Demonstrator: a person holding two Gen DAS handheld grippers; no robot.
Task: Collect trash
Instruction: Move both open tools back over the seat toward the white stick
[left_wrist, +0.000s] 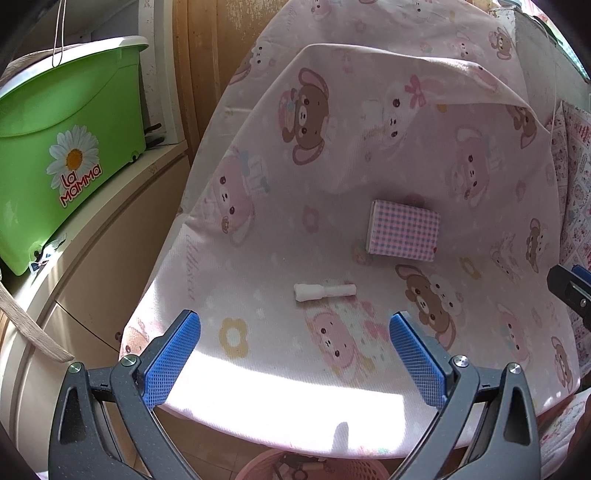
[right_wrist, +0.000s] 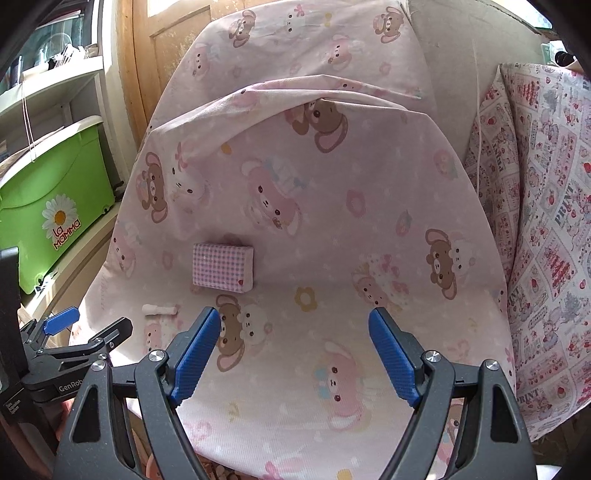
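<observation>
A small white tube-like scrap (left_wrist: 325, 291) lies on the pink bear-print sheet (left_wrist: 332, 147), just beyond my left gripper (left_wrist: 294, 325), which is open with nothing between its blue pads. Behind the scrap rests a pink checked little box (left_wrist: 403, 230). In the right wrist view the same scrap (right_wrist: 159, 309) and box (right_wrist: 222, 268) lie to the left of my right gripper (right_wrist: 294, 320), open and empty above the sheet (right_wrist: 314, 184). The left gripper's fingers (right_wrist: 61, 320) show at the left edge of that view.
A green plastic bin (left_wrist: 62, 147) marked with a daisy stands on a beige cabinet (left_wrist: 103, 258) to the left. A pink basket rim (left_wrist: 314, 467) shows below the sheet's front edge. A patterned pillow (right_wrist: 546, 221) leans at the right.
</observation>
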